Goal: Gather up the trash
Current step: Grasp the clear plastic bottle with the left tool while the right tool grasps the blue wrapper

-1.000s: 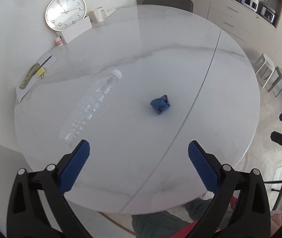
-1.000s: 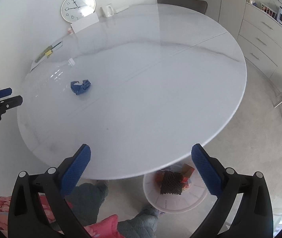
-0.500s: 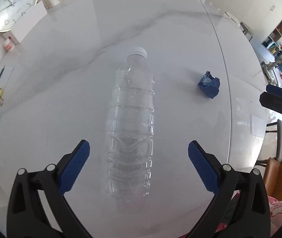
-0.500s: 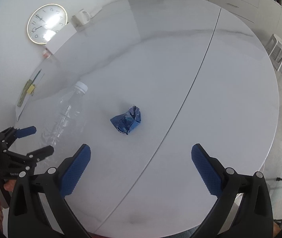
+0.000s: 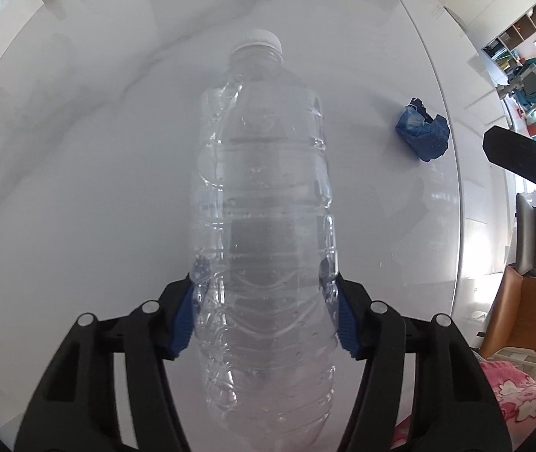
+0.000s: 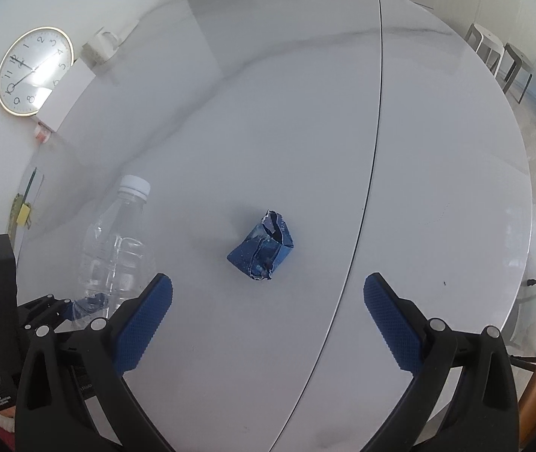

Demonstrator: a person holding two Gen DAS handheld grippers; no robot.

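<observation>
A clear plastic bottle (image 5: 264,203) with a white cap lies on the round white marble table (image 5: 79,188). My left gripper (image 5: 264,316) is shut on the bottle's lower body, blue pads pressing both sides. The bottle also shows in the right wrist view (image 6: 117,248), with the left gripper (image 6: 60,312) at its base. A crumpled blue wrapper (image 6: 262,252) lies just ahead of my right gripper (image 6: 268,320), which is open and empty above the table. The wrapper also shows in the left wrist view (image 5: 422,132), to the bottle's right.
A round wall clock (image 6: 34,71), a white box (image 6: 66,94) and a white mug (image 6: 102,43) stand at the table's far left edge. Papers with a yellow note (image 6: 23,214) lie at the left rim. A seam (image 6: 373,150) crosses the tabletop. Stools (image 6: 501,56) stand beyond.
My left gripper has moved forward over the bottle and closed on it. My right gripper has come nearer to the blue wrapper, still open.
</observation>
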